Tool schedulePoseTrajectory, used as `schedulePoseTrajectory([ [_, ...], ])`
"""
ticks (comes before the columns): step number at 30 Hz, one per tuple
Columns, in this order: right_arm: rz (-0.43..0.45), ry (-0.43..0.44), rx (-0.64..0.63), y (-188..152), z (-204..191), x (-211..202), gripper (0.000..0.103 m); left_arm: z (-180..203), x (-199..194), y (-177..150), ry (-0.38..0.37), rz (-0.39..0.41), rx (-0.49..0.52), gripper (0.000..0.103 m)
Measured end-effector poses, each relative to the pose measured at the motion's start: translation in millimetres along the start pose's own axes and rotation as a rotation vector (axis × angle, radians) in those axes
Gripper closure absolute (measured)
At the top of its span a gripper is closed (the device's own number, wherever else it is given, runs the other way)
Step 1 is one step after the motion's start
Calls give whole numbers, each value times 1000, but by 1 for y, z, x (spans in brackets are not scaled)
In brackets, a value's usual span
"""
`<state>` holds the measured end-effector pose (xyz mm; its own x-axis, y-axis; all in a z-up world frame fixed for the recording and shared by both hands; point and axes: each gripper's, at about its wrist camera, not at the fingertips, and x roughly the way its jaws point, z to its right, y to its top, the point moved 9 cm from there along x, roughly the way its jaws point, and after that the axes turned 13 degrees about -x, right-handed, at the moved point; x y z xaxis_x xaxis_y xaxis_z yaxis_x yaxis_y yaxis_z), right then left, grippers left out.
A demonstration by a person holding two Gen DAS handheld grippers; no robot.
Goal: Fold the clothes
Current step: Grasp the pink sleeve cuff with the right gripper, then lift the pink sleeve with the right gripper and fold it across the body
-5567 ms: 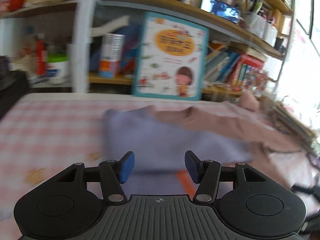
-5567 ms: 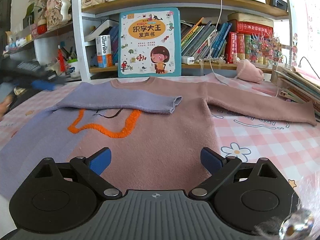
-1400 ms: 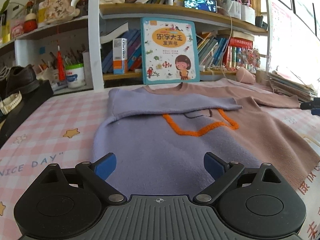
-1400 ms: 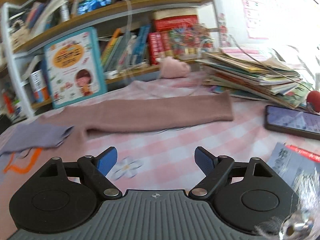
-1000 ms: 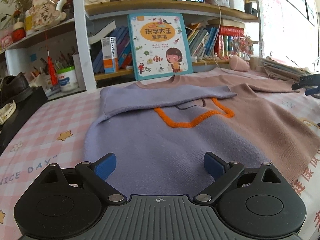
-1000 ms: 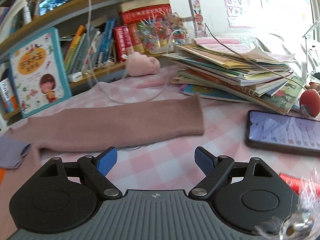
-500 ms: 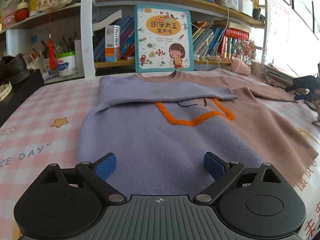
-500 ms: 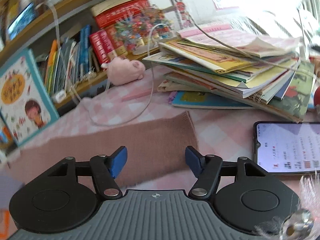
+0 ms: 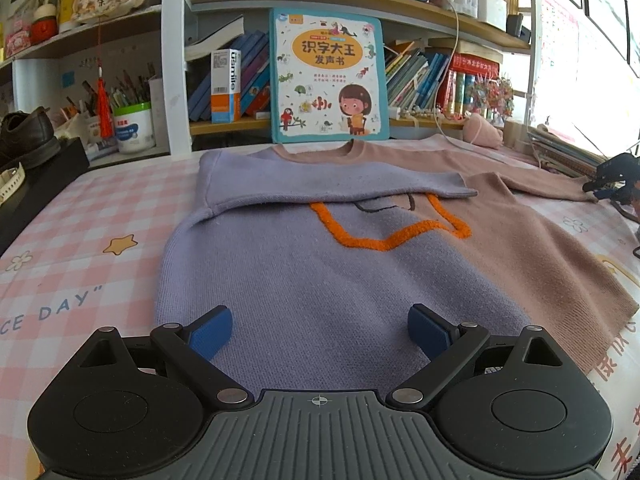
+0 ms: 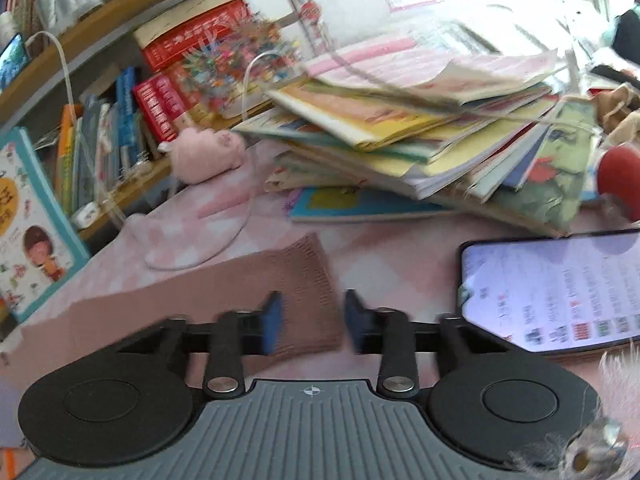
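A purple and dusty-pink sweater (image 9: 320,264) with an orange outline lies flat on the pink checked table (image 9: 72,248). Its purple sleeve (image 9: 328,184) is folded across the chest. Its pink sleeve (image 9: 532,182) stretches out to the right. My left gripper (image 9: 320,330) is open and empty, low over the sweater's hem. My right gripper (image 10: 310,322) is partly closed, its blue pads on either side of the pink sleeve's ribbed cuff (image 10: 316,280). The pads stand apart from the cuff. It also shows far right in the left wrist view (image 9: 614,178).
A phone with a lit screen (image 10: 556,288) lies just right of the cuff. A stack of books (image 10: 420,128) and a pink plush (image 10: 204,152) lie beyond it. A white cable (image 10: 224,248) loops behind the cuff. A picture book (image 9: 328,76) leans on the shelves; a shoe (image 9: 24,136) sits far left.
My right gripper has moved forward and down onto the pink sleeve's cuff and its jaws have narrowed around it. My left gripper has stayed open over the hem.
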<state>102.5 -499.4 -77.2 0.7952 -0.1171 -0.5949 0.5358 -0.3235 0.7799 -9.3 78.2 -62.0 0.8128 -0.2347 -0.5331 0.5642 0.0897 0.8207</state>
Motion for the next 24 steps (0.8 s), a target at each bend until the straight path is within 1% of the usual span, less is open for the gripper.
schedulePoseTrajectory([
  [2,-8,-14,-67,0,-7,2,76,0,0,0,0,0,0,6],
  [4,-15,-46,-160,-2,-17,3,76,0,0,1,1,-1,0,6],
  [7,-20,-86,-265,-5,-27,5,76,0,0,0,6,0,3,6],
  [8,-22,-84,-274,-5,-29,6,76,0,0,0,8,1,4,6],
  [9,-26,-70,-258,-5,-30,6,77,0,0,0,9,2,5,6],
  [11,-33,-40,-225,-4,-31,5,84,0,0,1,9,4,5,6],
  [12,-37,-26,-208,-3,-31,5,94,0,0,1,8,4,4,6],
  [15,-47,18,-159,-1,-32,4,94,0,0,1,4,4,0,6],
  [18,-7,81,-113,12,-46,-12,94,0,-2,1,-3,11,1,6],
  [21,53,162,-120,36,-78,-38,94,1,-3,1,-11,17,5,6],
  [24,110,250,-178,61,-125,-68,94,1,-4,1,-18,25,4,6],
])
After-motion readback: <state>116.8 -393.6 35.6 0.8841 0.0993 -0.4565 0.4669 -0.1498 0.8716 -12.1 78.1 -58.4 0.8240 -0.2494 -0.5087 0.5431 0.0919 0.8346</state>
